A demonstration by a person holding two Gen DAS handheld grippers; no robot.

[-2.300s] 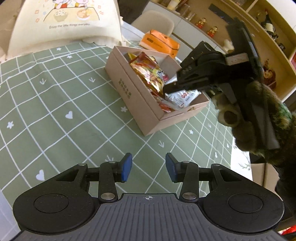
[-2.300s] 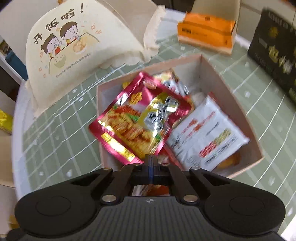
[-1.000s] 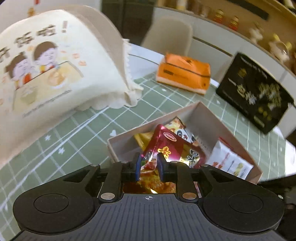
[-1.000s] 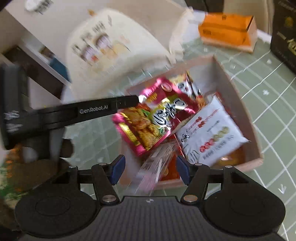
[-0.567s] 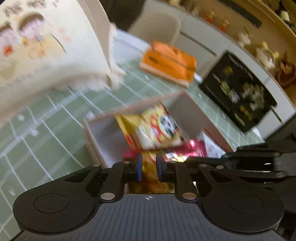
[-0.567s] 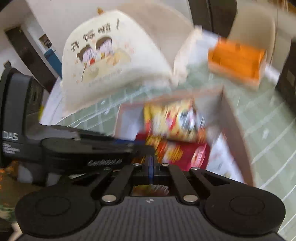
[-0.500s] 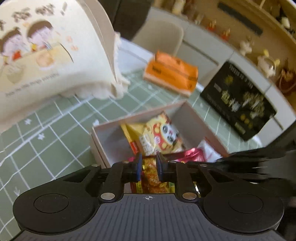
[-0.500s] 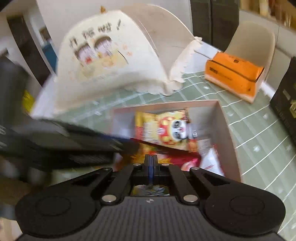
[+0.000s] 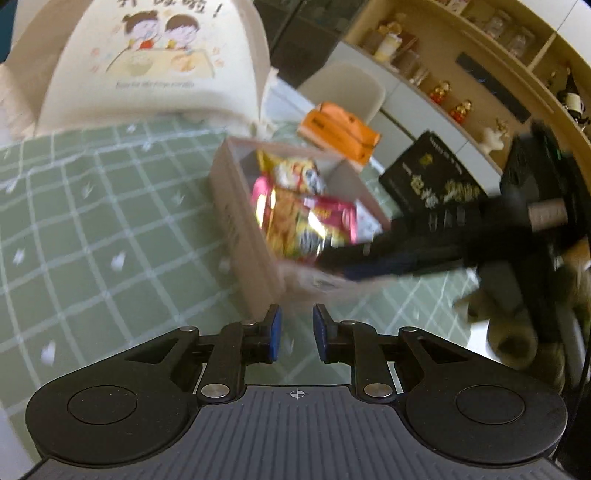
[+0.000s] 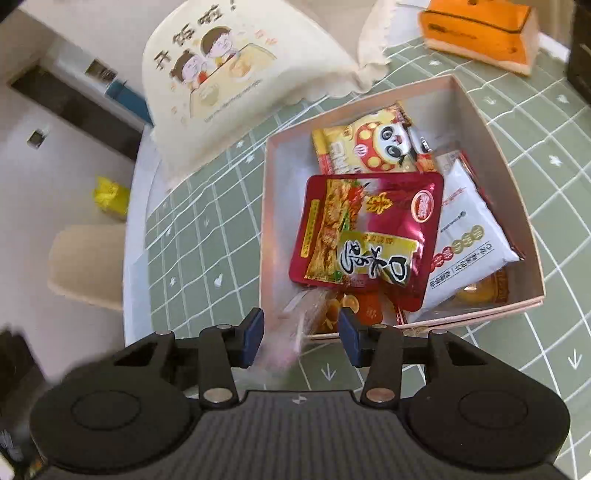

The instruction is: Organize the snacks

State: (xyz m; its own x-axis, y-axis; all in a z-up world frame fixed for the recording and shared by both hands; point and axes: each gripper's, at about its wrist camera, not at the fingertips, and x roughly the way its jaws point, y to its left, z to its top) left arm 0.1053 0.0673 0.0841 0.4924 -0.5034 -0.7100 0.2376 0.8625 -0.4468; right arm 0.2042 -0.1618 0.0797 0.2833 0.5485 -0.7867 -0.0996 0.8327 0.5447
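The red snack packet (image 10: pixel 365 229) lay on top of the other snacks inside the cardboard box (image 10: pixel 515 184), centre right of the right wrist frame. A blurred clear wrapper (image 10: pixel 299 325) sat between the spread, empty jaws of the right gripper (image 10: pixel 302 334). The left gripper (image 9: pixel 296 334) stood parted and empty over the green checked tablecloth (image 9: pixel 92 236).

Place: home dining room
Table: green grid tablecloth (image 9: pixel 92 236)
Behind table: dining chair (image 9: pixel 343 92), wall shelves (image 9: pixel 480 74) of figurines and jars
On table: cartoon-printed food cover (image 10: pixel 236 74), tissue box (image 10: pixel 476 33)
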